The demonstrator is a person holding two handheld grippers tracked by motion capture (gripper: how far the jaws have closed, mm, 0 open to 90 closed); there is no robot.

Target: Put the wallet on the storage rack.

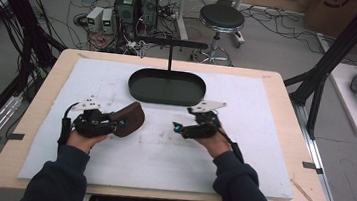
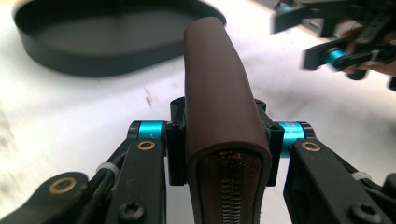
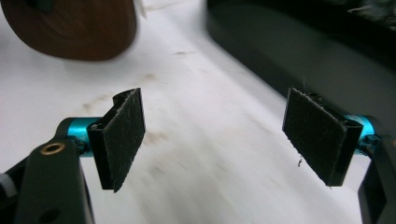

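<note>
Brown zip pouch (image 2: 224, 121) clamped between fingers (image 2: 176, 144) of left gripper (image 1: 98, 122), pads pressing both flat sides, zipper end toward the camera in left gripper view, long edge pointing up and away toward black oval tray (image 1: 167, 86). Pouch just in front of tray, near its left end, well apart from the rim, over white mat (image 1: 161, 154) on worktop (image 1: 39, 116). Right gripper (image 1: 191, 127) in front of tray's right half, near the rim, fingers (image 3: 122, 135) wide apart, nothing between them. In right gripper view, pouch (image 3: 74, 25) farther off at upper left, tray wall (image 3: 299, 51) close at upper right. Both grippers hand-held, dark sleeves entering from the near worktop edge
</note>
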